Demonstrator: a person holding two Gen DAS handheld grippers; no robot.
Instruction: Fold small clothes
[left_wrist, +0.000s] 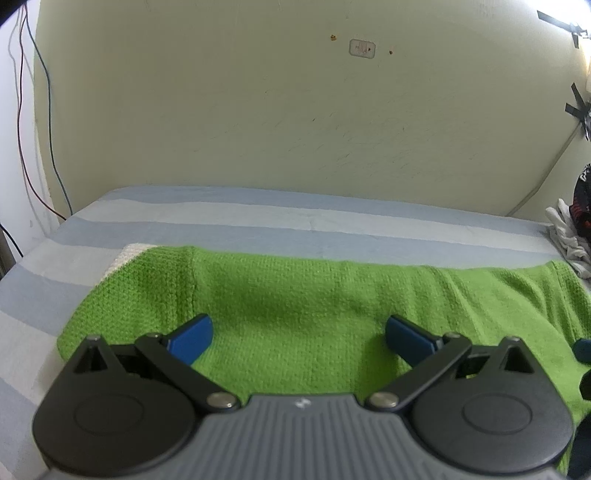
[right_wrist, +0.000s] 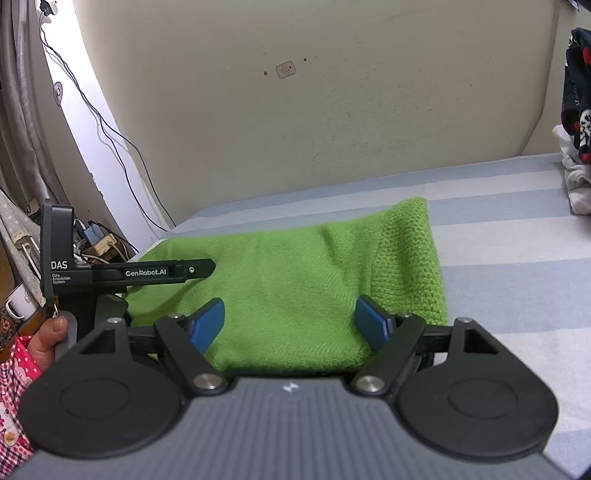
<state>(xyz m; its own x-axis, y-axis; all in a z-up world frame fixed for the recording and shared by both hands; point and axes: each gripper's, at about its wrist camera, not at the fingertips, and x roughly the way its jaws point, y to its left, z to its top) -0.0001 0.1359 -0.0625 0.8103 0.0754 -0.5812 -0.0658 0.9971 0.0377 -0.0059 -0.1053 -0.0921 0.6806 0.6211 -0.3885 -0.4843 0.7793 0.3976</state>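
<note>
A green knitted garment (left_wrist: 295, 306) lies flat on the striped bed, with a white edge (left_wrist: 125, 254) at its far left corner. In the right wrist view the same green garment (right_wrist: 295, 273) lies folded, its thick knitted end on the right. My left gripper (left_wrist: 299, 336) is open just above the garment, blue fingertips (left_wrist: 192, 338) spread wide and empty. My right gripper (right_wrist: 291, 325) is open over the garment's near edge and empty. The left gripper's body (right_wrist: 122, 273) shows at the left of the right wrist view.
The blue and white striped bed sheet (left_wrist: 258, 221) runs back to a cream wall (left_wrist: 295, 110). A pile of white and dark clothes (right_wrist: 576, 147) sits at the right edge. Cables and a power strip (right_wrist: 99, 243) hang at the left, beside the bed.
</note>
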